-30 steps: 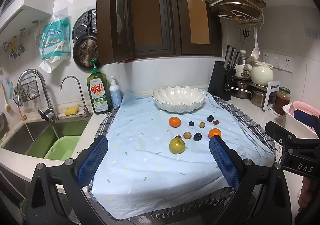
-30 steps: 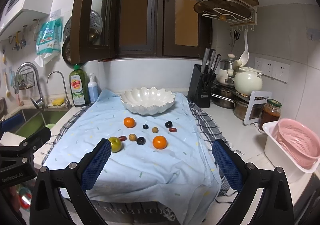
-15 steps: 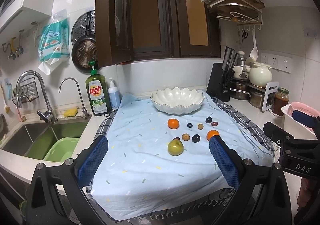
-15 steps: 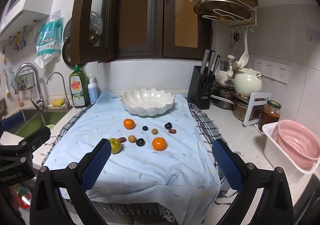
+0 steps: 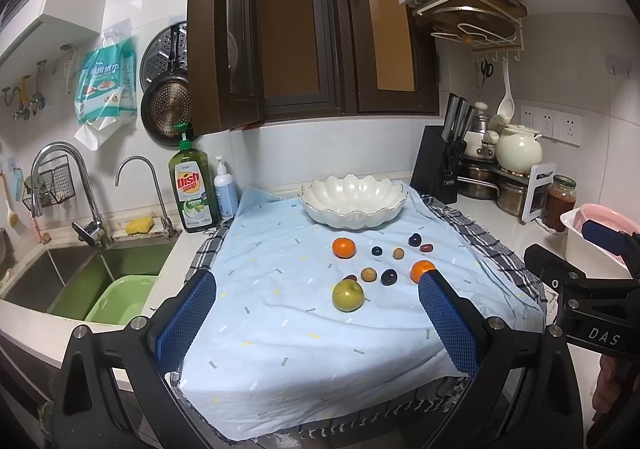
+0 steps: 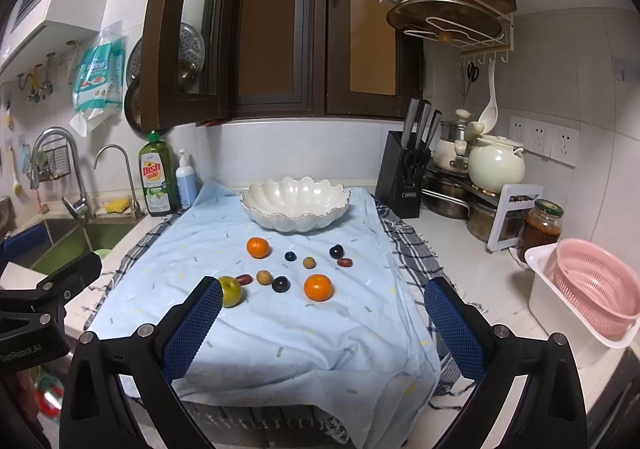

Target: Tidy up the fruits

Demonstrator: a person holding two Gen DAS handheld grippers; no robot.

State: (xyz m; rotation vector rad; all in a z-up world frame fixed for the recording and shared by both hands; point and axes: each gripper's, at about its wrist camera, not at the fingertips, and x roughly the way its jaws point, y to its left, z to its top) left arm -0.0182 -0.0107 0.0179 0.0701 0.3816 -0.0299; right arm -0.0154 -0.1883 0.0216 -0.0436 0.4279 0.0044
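From the left wrist view, the left gripper (image 5: 316, 313) hangs with its fingers spread wide and empty over the near edge of the blue cloth (image 5: 280, 329), where a green apple (image 5: 348, 295), two oranges and several small dark fruits, perhaps plums, lie before the white bowl (image 5: 352, 201). From the right wrist view, the right gripper (image 6: 324, 323) is likewise spread and empty, the nearer orange (image 6: 318, 287) lying between its fingers farther back on the cloth

The light is dim and cool, coming from above. Both views are sharp in the middle (with strong fisheye bending and black corners). The white bowl (image 6: 295, 202) shows small glare.
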